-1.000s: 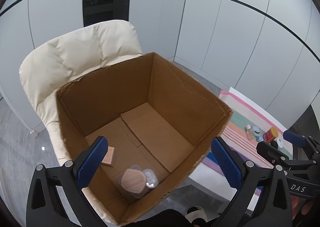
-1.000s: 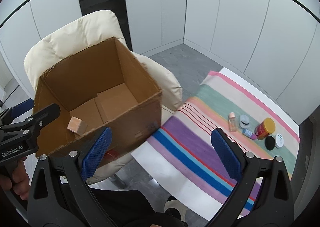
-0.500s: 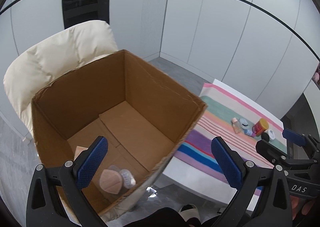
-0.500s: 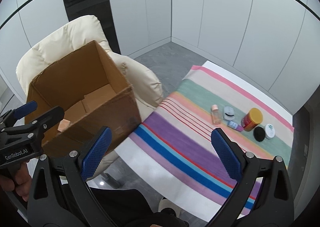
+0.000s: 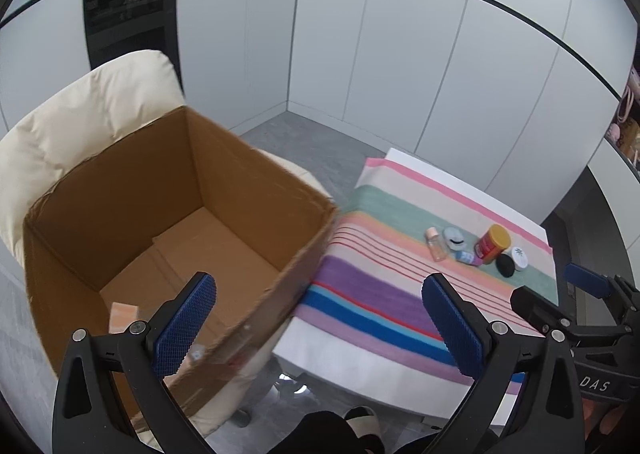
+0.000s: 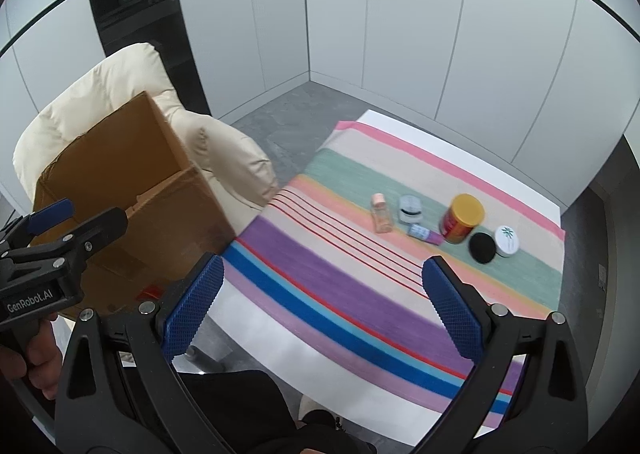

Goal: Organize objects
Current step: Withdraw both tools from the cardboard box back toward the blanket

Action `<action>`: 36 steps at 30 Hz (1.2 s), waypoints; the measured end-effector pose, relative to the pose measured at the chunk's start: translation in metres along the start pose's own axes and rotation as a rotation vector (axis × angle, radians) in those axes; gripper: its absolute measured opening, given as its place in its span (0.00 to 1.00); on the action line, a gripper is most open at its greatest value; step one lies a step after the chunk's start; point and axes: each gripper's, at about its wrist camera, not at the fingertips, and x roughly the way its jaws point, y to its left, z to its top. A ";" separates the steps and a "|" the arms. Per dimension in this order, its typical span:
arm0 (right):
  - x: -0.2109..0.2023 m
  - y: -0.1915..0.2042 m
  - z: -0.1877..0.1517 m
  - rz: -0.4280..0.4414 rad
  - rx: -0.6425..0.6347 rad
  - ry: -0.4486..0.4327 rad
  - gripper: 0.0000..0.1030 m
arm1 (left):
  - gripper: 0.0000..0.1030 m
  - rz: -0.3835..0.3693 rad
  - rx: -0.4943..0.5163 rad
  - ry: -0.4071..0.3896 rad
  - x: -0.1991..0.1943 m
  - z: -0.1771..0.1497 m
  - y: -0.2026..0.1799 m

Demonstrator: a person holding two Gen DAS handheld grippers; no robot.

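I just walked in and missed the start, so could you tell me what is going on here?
A person holds a gripper in each hand and is sorting small items into a cardboard box on a cream chair. The left gripper and right gripper are both open and empty. The box already holds a small block. A bottle, red jar, black lid and other bits wait on the striped cloth.
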 end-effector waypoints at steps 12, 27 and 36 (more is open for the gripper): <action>-0.010 -0.052 -0.014 -0.055 0.071 0.000 0.98 | 1.00 -0.060 0.039 0.011 0.011 0.006 -0.048; -0.028 -0.123 -0.040 -0.136 0.169 0.004 0.98 | 1.00 -0.141 0.093 0.042 0.025 0.006 -0.118; -0.038 -0.155 -0.056 -0.170 0.213 0.013 0.98 | 1.00 -0.167 0.144 0.057 0.030 0.000 -0.154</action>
